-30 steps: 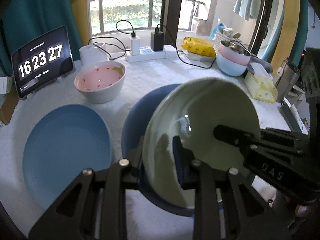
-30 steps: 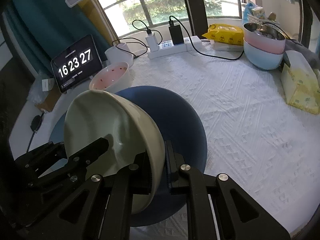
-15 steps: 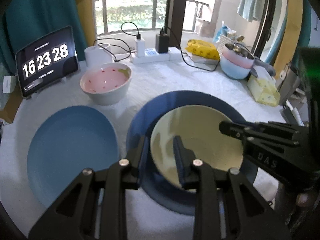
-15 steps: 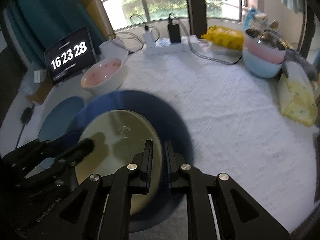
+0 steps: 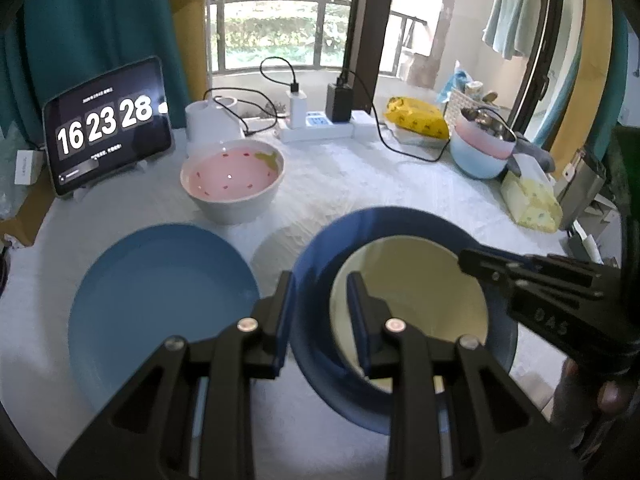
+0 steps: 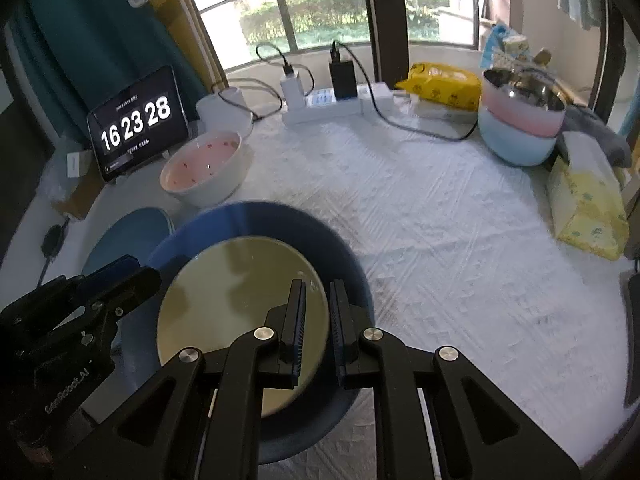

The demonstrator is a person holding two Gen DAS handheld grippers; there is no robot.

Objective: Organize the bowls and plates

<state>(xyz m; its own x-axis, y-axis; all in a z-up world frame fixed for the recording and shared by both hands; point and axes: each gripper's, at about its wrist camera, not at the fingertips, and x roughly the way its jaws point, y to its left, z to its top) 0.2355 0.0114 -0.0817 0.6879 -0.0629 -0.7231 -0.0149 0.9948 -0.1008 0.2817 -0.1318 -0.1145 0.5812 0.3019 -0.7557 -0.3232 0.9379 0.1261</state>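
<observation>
A pale cream bowl (image 5: 416,292) lies flat inside a dark blue plate (image 5: 316,272) at the table's front. My left gripper (image 5: 318,312) is open, its jaws straddling the left rims of bowl and plate. My right gripper (image 6: 318,312) is open, its jaws straddling the bowl's right rim (image 6: 316,300) over the dark blue plate (image 6: 344,256). A light blue plate (image 5: 160,300) lies to the left. A white bowl with a pink inside (image 5: 232,184) stands behind it, also in the right wrist view (image 6: 204,168).
A tablet clock (image 5: 108,124) stands at the back left. A power strip with chargers and cables (image 5: 316,128), a yellow packet (image 5: 416,120), stacked pink and blue bowls (image 5: 480,148) and a tissue box (image 5: 528,200) line the back and right of the white cloth (image 6: 460,260).
The cream bowl went from tilted up in both grippers to lying flat in the dark blue plate. Both grippers have opened and let go of its rim.
</observation>
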